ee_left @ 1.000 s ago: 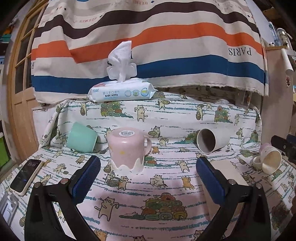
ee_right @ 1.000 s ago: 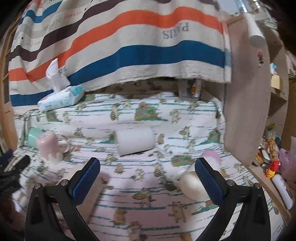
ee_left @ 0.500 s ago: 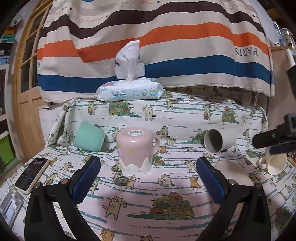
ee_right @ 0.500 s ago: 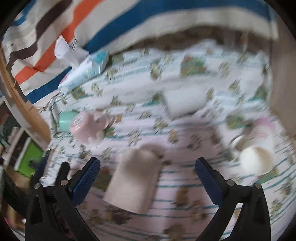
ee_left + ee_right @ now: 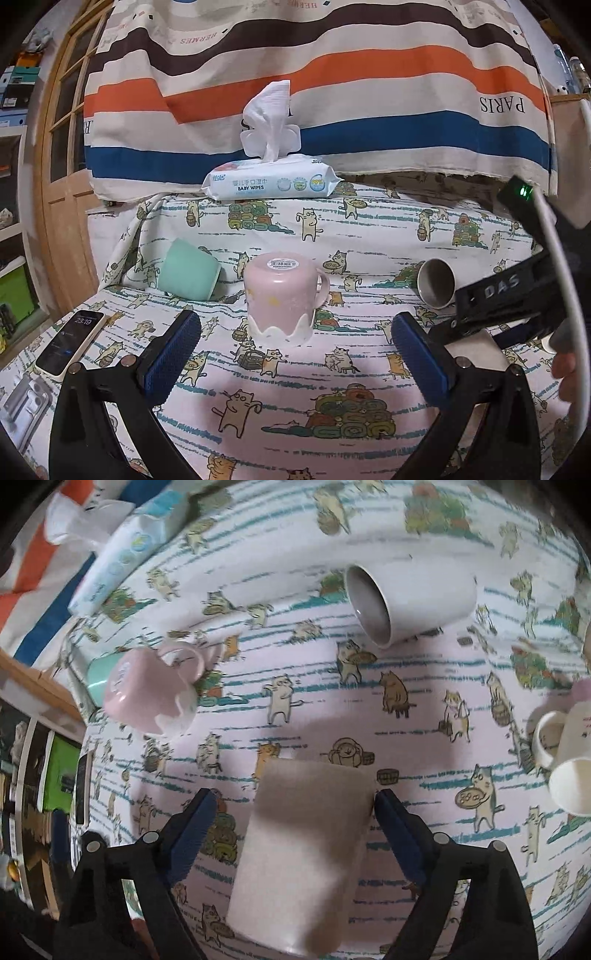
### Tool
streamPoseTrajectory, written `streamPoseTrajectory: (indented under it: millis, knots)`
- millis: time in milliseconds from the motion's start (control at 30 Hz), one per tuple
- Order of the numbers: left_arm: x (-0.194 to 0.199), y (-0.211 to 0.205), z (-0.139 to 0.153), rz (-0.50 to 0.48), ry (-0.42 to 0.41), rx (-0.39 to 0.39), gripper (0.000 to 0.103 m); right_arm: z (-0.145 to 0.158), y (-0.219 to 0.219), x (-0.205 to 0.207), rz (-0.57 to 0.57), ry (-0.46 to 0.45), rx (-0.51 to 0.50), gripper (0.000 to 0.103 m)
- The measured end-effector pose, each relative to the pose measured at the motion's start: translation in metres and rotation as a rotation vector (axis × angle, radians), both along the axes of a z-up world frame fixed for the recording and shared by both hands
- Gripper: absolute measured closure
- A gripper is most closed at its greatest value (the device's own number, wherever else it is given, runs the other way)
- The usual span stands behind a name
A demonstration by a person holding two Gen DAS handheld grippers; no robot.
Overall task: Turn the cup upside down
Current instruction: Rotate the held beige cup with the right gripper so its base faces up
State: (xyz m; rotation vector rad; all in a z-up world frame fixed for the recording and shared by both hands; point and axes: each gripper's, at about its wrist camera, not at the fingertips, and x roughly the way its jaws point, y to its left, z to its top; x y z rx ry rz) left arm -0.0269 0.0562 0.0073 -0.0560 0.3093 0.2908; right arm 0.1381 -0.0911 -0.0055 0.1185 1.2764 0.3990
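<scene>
A white cup (image 5: 303, 853) lies on its side on the cat-print cloth, between the blue pads of my right gripper (image 5: 293, 808). The jaws are open; the right pad is at the cup's edge, the left one apart from it. The right gripper's body (image 5: 517, 295) shows at the right of the left wrist view. My left gripper (image 5: 295, 354) is open and empty, in front of an upside-down pink mug (image 5: 282, 295), which also shows in the right wrist view (image 5: 147, 694).
A grey-white cup (image 5: 406, 598) lies on its side, mouth toward me, also in the left wrist view (image 5: 436, 282). A mint cup (image 5: 188, 269) lies tipped at left. A white mug (image 5: 569, 760), a wipes pack (image 5: 269, 181), a phone (image 5: 70, 341).
My right gripper swung down over the table and came around the lying white cup. The left gripper stayed almost still, drifting slightly.
</scene>
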Motion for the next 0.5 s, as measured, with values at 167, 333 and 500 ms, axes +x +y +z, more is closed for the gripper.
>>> streamPoseTrajectory:
  millis: [167,333,500]
  knots:
    - [0.000,0.000,0.000,0.000,0.000,-0.001,0.000,-0.016,0.001,0.005,-0.022,0.034,-0.016,0.021]
    - [0.000,0.000,0.000,0.000,0.000,0.000,0.001,-0.025,-0.001,0.007,-0.029,0.053,-0.025,0.026]
    - [0.000,0.000,0.000,0.000,0.000,0.000,0.001,-0.017,-0.003,0.002,-0.018,0.023,-0.023,0.033]
